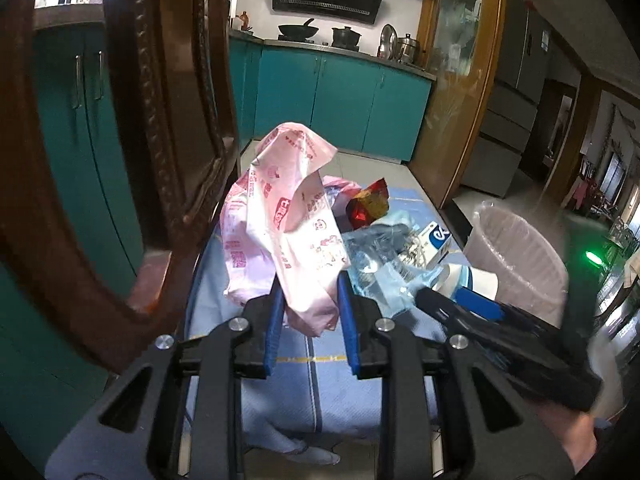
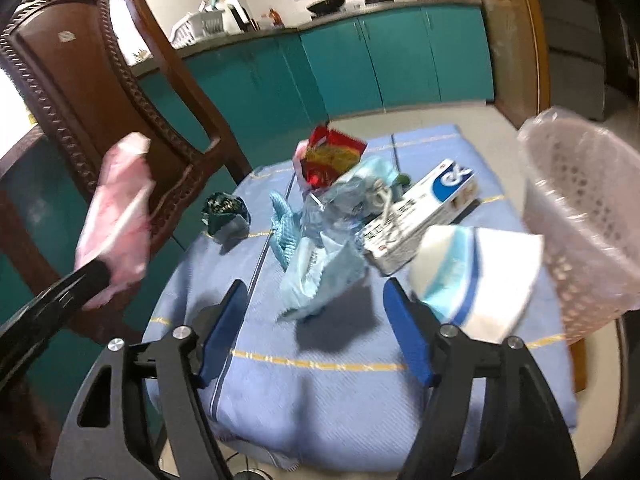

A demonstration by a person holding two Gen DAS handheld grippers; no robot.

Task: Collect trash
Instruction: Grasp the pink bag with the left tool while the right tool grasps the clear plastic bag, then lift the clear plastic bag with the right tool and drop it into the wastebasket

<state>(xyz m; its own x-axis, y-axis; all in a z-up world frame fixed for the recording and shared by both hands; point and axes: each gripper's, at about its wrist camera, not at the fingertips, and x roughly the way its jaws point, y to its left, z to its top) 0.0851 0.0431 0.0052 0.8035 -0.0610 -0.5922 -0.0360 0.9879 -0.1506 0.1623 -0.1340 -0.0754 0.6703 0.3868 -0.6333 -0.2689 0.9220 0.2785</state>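
My left gripper (image 1: 307, 300) pinches the pink bag (image 1: 280, 216); my right gripper (image 2: 316, 320) gapes, empty. Loose bag could snag the chair (image 1: 160, 120) beside it and slip before the bin (image 1: 516, 256).

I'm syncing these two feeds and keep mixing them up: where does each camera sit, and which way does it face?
Left wrist: on the left gripper, facing the kitchen; pink bag clamped, right gripper intruding.
Right wrist: on the right gripper, jaws open, facing the blue-clothed table; left gripper's tip at left.
Shared: bag, white box, lined bin.
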